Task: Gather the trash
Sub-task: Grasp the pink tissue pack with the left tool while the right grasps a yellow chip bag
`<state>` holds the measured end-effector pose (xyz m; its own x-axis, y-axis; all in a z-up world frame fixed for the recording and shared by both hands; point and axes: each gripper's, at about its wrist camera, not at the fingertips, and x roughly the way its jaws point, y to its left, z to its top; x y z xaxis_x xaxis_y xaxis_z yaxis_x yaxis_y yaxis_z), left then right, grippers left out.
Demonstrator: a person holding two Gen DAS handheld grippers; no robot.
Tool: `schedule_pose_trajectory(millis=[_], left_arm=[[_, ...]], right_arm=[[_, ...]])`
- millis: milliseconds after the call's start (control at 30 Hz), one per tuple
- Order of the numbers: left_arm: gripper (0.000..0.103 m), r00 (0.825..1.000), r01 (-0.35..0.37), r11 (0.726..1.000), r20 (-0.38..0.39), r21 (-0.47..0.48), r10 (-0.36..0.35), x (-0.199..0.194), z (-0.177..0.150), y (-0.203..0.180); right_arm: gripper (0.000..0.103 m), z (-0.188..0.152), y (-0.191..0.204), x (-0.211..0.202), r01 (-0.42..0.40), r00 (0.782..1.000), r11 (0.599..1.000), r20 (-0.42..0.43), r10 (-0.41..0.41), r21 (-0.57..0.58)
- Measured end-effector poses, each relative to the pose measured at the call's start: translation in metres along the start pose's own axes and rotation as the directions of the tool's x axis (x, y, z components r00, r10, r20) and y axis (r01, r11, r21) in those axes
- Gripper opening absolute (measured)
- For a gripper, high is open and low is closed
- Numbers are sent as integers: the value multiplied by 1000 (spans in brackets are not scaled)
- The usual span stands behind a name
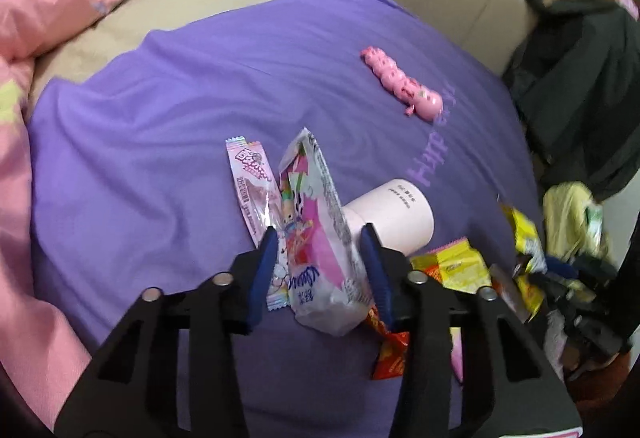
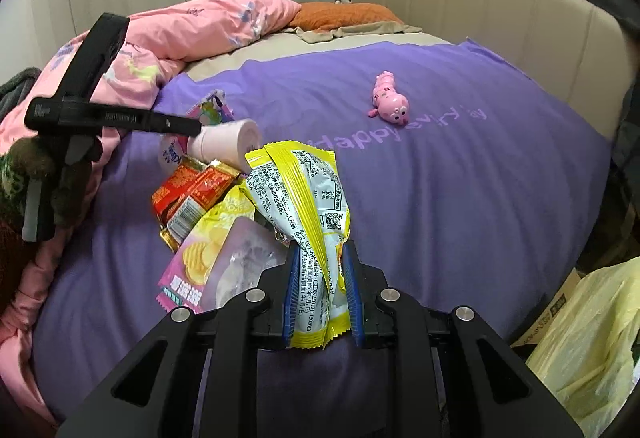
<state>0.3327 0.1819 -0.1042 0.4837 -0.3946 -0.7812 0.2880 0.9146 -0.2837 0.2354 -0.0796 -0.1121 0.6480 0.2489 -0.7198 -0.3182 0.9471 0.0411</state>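
Mid-pickup: left claw (image 1: 320, 258) clamps pink wrapper (image 1: 316, 238), right claw (image 2: 322, 286) pinches yellow wrapper (image 2: 308, 214); next, carry both to yellow bag (image 2: 592, 338).

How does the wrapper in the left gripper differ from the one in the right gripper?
The left gripper holds a pink wrapper; the right gripper holds a yellow wrapper. The pink one stands fairly straight; the yellow one droops over at its top. Both are clamped between blue pads.

left wrist: close, over bed | right wrist: close | shared: purple blanket (image 1: 160, 118), pink toy (image 2: 390, 102)
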Motion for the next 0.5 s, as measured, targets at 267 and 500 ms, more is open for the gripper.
schedule_pose_trajectory(millis=[267, 500], left_arm=[[3, 990, -89, 996, 110, -25, 91, -24, 3, 7], [3, 964, -148, 989, 222, 5, 143, -66, -9, -33]], right_arm=[[21, -1, 4, -15, 20, 999, 1000, 30, -20, 2], [21, -3, -3, -50, 17, 995, 999, 102, -21, 41]])
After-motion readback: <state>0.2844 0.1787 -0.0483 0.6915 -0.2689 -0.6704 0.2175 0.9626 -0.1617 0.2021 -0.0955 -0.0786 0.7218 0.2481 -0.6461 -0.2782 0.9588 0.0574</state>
